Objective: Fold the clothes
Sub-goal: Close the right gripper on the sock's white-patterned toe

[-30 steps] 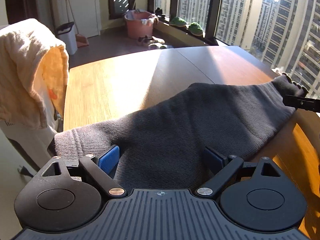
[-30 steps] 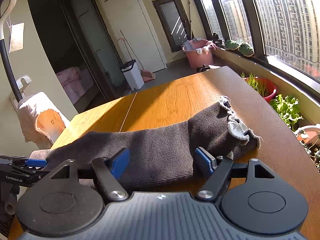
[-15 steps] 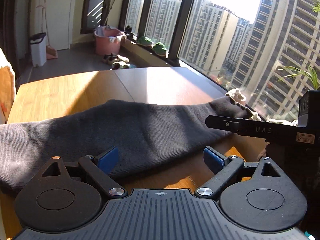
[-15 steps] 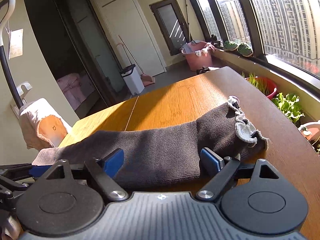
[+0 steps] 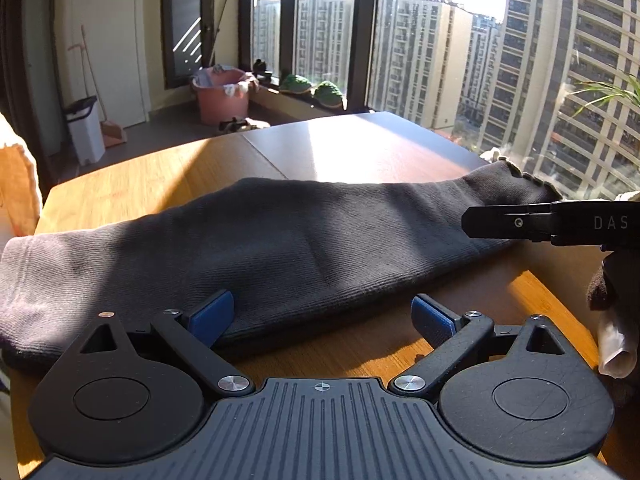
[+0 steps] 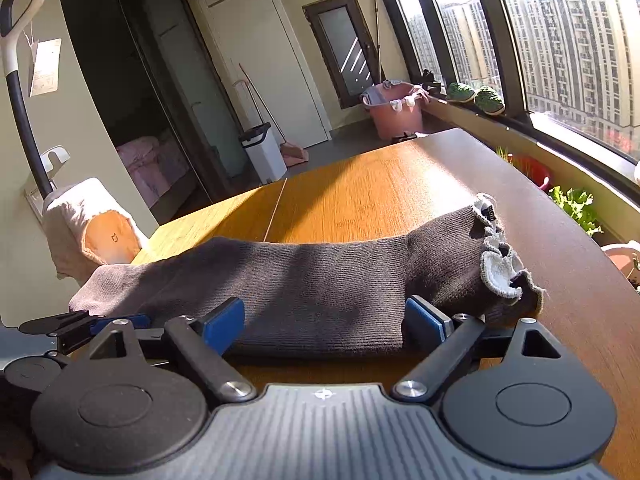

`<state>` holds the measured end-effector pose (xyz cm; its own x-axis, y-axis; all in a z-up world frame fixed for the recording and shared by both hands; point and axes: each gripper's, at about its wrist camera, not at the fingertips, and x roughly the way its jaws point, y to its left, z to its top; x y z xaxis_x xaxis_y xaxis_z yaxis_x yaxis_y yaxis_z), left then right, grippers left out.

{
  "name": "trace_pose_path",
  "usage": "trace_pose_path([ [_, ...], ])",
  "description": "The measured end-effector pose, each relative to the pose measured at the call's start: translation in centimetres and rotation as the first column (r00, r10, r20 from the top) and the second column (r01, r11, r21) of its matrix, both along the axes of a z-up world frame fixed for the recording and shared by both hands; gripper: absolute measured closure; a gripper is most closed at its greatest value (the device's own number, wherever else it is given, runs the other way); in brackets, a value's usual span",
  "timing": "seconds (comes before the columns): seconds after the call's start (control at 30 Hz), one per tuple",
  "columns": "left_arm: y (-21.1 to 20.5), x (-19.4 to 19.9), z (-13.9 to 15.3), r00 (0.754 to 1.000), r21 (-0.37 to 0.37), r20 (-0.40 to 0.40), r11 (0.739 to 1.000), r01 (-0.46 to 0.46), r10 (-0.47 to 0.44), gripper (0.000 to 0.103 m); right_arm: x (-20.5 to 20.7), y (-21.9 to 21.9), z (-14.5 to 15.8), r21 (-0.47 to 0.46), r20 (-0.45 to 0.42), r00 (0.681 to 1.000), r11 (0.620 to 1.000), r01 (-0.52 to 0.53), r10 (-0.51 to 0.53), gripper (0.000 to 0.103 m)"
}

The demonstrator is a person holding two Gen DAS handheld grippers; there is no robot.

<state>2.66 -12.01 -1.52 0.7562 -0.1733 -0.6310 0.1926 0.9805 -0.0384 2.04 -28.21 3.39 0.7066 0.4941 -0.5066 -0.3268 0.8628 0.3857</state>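
We see a dark grey garment (image 5: 280, 248) of fine ribbed knit, matt, with a frilly pale-lined cuff (image 6: 502, 268). The table (image 6: 380, 196) is smooth wood with a satin sheen in the sun. Gripper pads (image 5: 212, 316) look like matt blue rubber on black matt plastic links with bright metal rivets (image 5: 233, 382).

A folded garment (image 5: 304, 240) lies lengthwise across the near part of the table (image 5: 168, 176), its ruffled end (image 6: 500, 264) toward the window side. The left gripper (image 5: 320, 316) sits at the garment's near edge, the right gripper (image 6: 324, 320) at the same edge nearer the ruffled end. Beyond the table's far end a bin (image 6: 264, 152) and a tub (image 6: 396, 112) stand on the floor.
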Motion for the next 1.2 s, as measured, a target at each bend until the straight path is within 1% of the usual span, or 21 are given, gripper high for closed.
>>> trace_pose_path([
  [0.1,-0.2,-0.1,0.1,1.000,0.004,0.002,1.000,0.005,-0.006,0.001,0.0,-0.9,0.0,0.047,0.003,1.000,0.999,0.004,-0.004,0.016],
  [0.17,-0.1,-0.3,0.2,1.000,-0.003,0.004,1.000,0.004,-0.004,0.001,-0.1,-1.3,0.3,0.042,0.028,1.000,0.999,0.011,-0.012,0.018],
  [0.23,-0.2,-0.5,0.3,1.000,-0.013,0.008,1.000,-0.004,0.004,0.001,-0.4,-1.7,0.8,0.015,0.066,0.997,0.999,0.035,-0.036,0.018],
  [0.27,-0.4,-0.6,0.4,1.000,-0.019,0.011,1.000,-0.007,0.008,0.001,-0.6,-1.8,1.2,-0.009,0.094,0.993,0.998,0.065,-0.064,0.018],
  [0.33,-0.7,-0.9,0.8,1.000,-0.060,0.016,0.998,0.010,-0.009,0.001,-0.9,-2.2,1.9,-0.051,0.146,0.984,0.993,0.111,-0.102,0.018],
  [0.4,-1.6,-1.0,1.3,0.999,-0.103,0.029,0.994,0.040,-0.037,0.001,-0.6,-2.5,2.2,-0.094,0.149,0.981,0.986,0.138,-0.123,0.018],
  [0.43,-2.0,-1.0,1.6,0.998,-0.125,0.037,0.991,0.055,-0.051,0.001,-0.3,-2.5,2.0,-0.120,0.142,0.982,0.982,0.144,-0.126,0.027],
  [0.47,-2.5,-1.1,1.8,0.997,-0.146,0.044,0.987,0.071,-0.065,0.001,0.0,-2.5,1.7,-0.142,0.130,0.984,0.979,0.144,-0.126,0.047],
  [0.53,-3.4,-1.1,2.0,0.994,-0.176,0.048,0.979,0.101,-0.094,0.001,0.6,-2.5,0.9,-0.172,0.089,0.988,0.975,0.138,-0.125,0.060],
  [0.63,-4.5,-0.7,1.6,0.992,-0.216,0.027,0.968,0.129,-0.126,0.001,1.0,-3.0,0.6,-0.165,0.071,0.988,0.975,0.147,-0.137,0.061],
  [0.77,-5.8,0.0,0.5,0.991,-0.257,-0.002,0.958,0.130,-0.135,0.001,1.4,-3.6,0.2,-0.141,0.044,0.988,0.978,0.152,-0.147,0.061],
  [0.83,-6.3,0.4,-0.4,0.993,-0.274,-0.023,0.956,0.109,-0.120,0.001,1.3,-3.5,0.2,-0.141,0.047,0.988,0.978,0.153,-0.148,0.061],
  [0.9,-6.4,0.3,-1.0,0.995,-0.288,-0.015,0.953,0.090,-0.098,0.000,1.2,-3.5,0.2,-0.139,0.049,0.988,0.978,0.153,-0.148,0.061],
  [1.03,-5.8,0.0,-1.1,0.996,-0.326,-0.012,0.942,0.076,-0.084,0.000,1.2,-3.5,0.1,-0.139,0.047,0.988,0.979,0.151,-0.146,0.061],
  [1.1,-5.4,-0.1,-1.2,0.997,-0.349,-0.010,0.935,0.071,-0.079,0.000,1.2,-3.3,0.0,-0.144,0.047,0.989,0.979,0.146,-0.141,0.060],
  [1.17,-5.4,-0.2,-1.2,0.997,-0.355,-0.008,0.932,0.070,-0.078,0.000,1.2,-3.0,0.1,-0.152,0.046,0.991,0.980,0.130,-0.124,0.052],
  [1.2,-5.4,-0.2,-1.1,0.997,-0.358,-0.007,0.931,0.071,-0.078,0.000,1.2,-2.8,0.1,-0.160,0.047,0.992,0.979,0.123,-0.117,0.051],
])
